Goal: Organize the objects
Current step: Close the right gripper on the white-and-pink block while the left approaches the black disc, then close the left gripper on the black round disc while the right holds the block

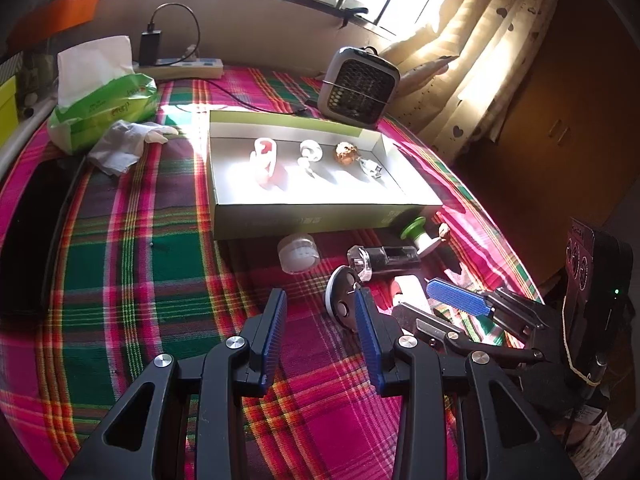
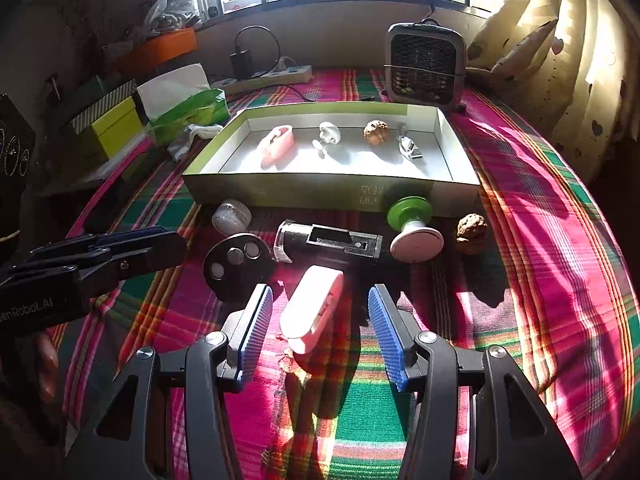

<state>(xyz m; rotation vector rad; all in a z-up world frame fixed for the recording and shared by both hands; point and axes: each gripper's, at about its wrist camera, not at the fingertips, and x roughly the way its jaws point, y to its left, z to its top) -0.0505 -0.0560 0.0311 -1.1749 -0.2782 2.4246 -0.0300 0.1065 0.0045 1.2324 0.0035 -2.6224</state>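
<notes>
My right gripper (image 2: 320,296) stands open over the plaid cloth. A pink case (image 2: 316,308) lies between its fingers, with a gap to each blue pad. My left gripper (image 1: 320,308) is open too and holds nothing; a dark round disc (image 1: 340,294) sits just behind its right finger. In front of the shallow box (image 2: 300,192) lie a white jar (image 2: 231,216), a black bottle (image 2: 328,242), a green-and-white spool (image 2: 412,220) and a walnut (image 2: 472,232). Inside the box are another pink case (image 2: 276,144), a white piece (image 2: 329,134), a walnut (image 2: 376,133) and a metal clip (image 2: 410,148).
A green tissue pack (image 1: 104,108) and a crumpled tissue (image 1: 124,144) lie at the back left. A small fan (image 1: 360,84) stands behind the box, next to a power strip (image 1: 188,68). Curtains (image 1: 480,60) hang on the right. Yellow boxes (image 2: 112,128) sit at the left.
</notes>
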